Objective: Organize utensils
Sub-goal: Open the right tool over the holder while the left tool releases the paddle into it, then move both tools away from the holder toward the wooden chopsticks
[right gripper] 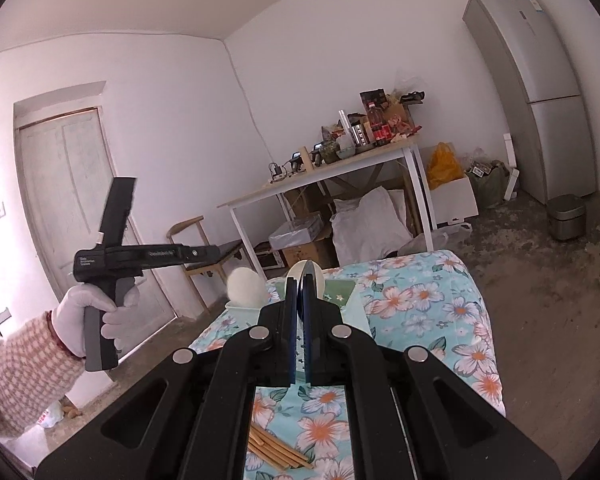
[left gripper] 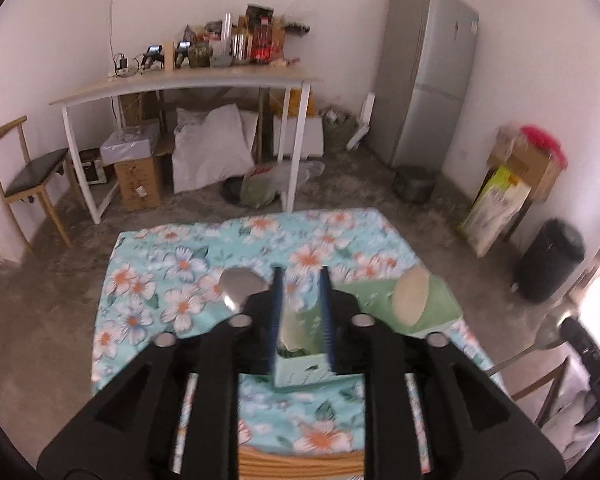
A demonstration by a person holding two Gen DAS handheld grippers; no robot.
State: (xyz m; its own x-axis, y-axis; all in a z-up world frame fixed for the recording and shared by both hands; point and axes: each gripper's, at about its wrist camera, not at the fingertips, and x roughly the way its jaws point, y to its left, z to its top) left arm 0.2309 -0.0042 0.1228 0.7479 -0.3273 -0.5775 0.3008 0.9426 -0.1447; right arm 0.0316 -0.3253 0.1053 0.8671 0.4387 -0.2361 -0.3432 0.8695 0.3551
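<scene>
Left gripper (left gripper: 302, 280) hangs with its blue-padded fingers parted, nothing between them; seen from the right wrist, a white-gloved left hand (right gripper: 86, 312) grips its handle, sleeve checked pink. Right gripper (right gripper: 300, 280) has its fingers pressed nearly together on a metal spoon (left gripper: 540, 340).

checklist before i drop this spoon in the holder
1. Right gripper shut on metal spoon: ok.
2. Left gripper open, carrying nothing: ok.
3. Left gripper out of the right one's path, raised off to its left: ok.
4. Green holder in view ahead: ok.
5. Free slot beside the white spoon: cannot tell.
6. All utensils stowed: not ok, loose spoon and chopsticks lie on the cloth.
</scene>
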